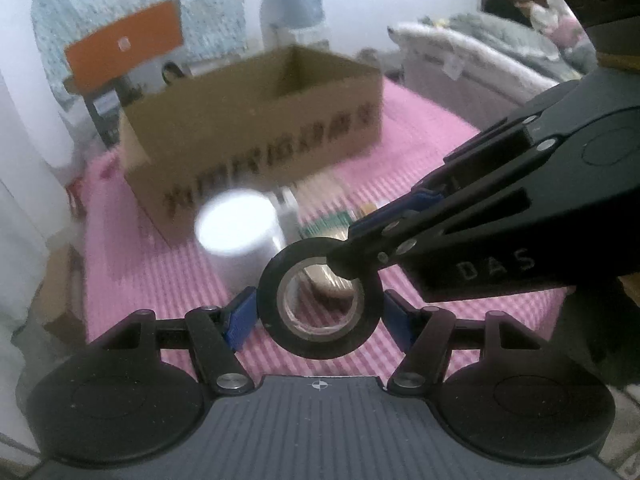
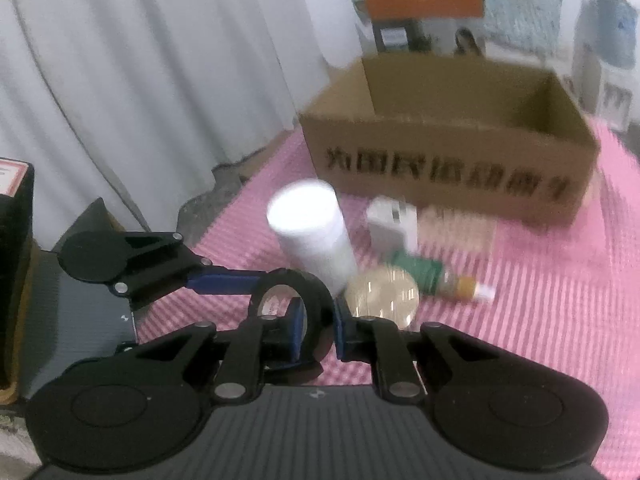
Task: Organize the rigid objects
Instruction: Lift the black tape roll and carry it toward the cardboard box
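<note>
I have the black tape roll between both grippers: my right gripper is clamped through its wall, while my left gripper fingers sit at its sides, contact unclear. If either lets go too early, I reckon it drops onto the pink mat short of the cardboard box. Blur hides the box's contents.

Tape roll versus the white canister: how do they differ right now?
The tape roll is black; the white canister is white. The tape roll is an open ring; the white canister has a closed top. The tape roll is gripped by both the left claw and the right claw; the white canister stands untouched on the pink mat. Both are round.
</note>
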Demonstrator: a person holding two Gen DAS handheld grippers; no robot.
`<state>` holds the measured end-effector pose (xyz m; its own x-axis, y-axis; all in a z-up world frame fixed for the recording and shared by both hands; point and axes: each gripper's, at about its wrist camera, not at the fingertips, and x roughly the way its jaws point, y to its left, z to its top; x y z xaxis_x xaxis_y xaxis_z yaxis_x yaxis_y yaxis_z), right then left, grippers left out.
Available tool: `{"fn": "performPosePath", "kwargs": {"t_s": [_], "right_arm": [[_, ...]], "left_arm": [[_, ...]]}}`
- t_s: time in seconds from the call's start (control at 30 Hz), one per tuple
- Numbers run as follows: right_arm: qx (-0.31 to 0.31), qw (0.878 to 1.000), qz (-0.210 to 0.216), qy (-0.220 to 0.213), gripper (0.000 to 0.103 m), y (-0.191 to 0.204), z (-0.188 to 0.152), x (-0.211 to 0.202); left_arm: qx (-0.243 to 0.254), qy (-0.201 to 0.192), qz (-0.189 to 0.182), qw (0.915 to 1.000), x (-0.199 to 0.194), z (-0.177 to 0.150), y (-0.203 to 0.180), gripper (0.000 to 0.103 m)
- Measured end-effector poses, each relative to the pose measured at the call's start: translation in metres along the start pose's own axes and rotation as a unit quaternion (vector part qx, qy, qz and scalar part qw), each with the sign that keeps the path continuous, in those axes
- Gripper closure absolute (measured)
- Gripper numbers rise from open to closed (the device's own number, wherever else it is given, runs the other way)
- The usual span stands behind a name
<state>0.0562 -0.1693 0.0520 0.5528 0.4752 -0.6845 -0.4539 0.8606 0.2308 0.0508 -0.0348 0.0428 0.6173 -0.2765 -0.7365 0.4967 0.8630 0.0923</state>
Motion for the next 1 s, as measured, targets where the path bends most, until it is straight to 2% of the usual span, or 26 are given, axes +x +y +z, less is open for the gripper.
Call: {"fn": "performPosePath", "kwargs": {"t_s": [0.17,0.4,0.6,0.77,1.0], "right_arm": [[-0.023,0.999,0.0,-0.031,0.087,0.002,0.041,-0.008],[-0.009,0.999,0.013,-0.03,0.088,-0.027,0.109,0.013],[0.026,1.0,0.014,0.008,0.089,-0.072,0.164,0.063],[0.065,0.997,0.012,0.048,0.089,-0.119,0.201,0.114],[0.109,0.989,0.018,0.103,0.089,-0.173,0.222,0.181]], "left_arm": [[-0.009,-0.027,0.007,0.9996,-0.012,0.029,0.023,0.037],[-0.035,-0.019,-0.01,0.9992,0.01,0.084,0.063,0.037],[-0.065,0.033,-0.039,0.9966,0.059,0.13,0.105,0.037],[-0.111,0.087,-0.08,0.9868,0.115,0.162,0.144,0.037],[-0.134,0.153,-0.087,0.9753,0.185,0.178,0.165,0.037]]}}
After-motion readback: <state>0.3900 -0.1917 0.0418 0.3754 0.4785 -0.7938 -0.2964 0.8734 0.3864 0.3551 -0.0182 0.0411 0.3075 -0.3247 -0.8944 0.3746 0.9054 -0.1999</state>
